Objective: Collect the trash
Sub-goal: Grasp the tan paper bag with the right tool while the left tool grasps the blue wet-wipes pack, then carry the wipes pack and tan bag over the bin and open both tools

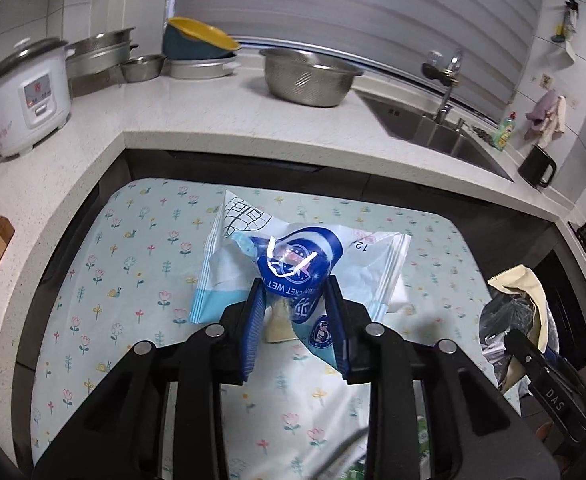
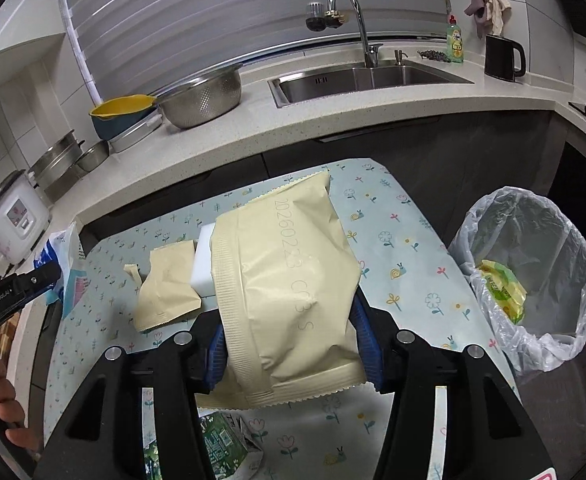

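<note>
I see even, cool indoor light in both views, bright enough to read print. Glare streaks the blue wet-wipe packet (image 1: 299, 264) and gleams on the steel colander (image 1: 308, 76) and faucet (image 2: 351, 20). Shadows stay soft. Fisheye bending curves the countertop (image 2: 253, 120), dark vignettes fill the corners, and the window blinds (image 1: 353, 4) look smeared.
</note>
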### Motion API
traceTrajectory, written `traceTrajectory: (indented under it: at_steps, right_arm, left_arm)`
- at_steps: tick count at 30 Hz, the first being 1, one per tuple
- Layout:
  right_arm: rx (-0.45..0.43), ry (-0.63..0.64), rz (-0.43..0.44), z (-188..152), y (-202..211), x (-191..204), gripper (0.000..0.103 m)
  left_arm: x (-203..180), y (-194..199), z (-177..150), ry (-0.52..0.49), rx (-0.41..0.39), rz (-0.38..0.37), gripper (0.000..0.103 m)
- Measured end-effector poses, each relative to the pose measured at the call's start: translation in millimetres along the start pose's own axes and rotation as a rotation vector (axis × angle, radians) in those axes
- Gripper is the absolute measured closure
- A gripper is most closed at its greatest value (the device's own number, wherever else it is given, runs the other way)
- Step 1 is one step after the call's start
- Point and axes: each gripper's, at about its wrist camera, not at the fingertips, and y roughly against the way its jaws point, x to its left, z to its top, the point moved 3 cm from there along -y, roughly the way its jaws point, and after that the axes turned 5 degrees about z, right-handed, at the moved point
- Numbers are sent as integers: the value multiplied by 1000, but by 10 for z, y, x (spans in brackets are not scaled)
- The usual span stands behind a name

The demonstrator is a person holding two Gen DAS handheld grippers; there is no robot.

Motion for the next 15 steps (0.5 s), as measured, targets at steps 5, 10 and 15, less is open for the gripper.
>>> traceTrajectory:
  at_steps: [5, 10, 15]
  right_arm:
    - [-40, -11, -10, 37, 336, -158, 52]
    - [-69, -24, -27, 28, 617, -356, 52]
    - [-91, -48, -46, -21, 854, -589, 52]
  left_arm:
    - [-415, 238, -62, -62, -24, -41, 74]
    - [-816, 408, -160, -108, -33, -80, 74]
    - [-1225, 522, -277, -161, -33, -116, 74]
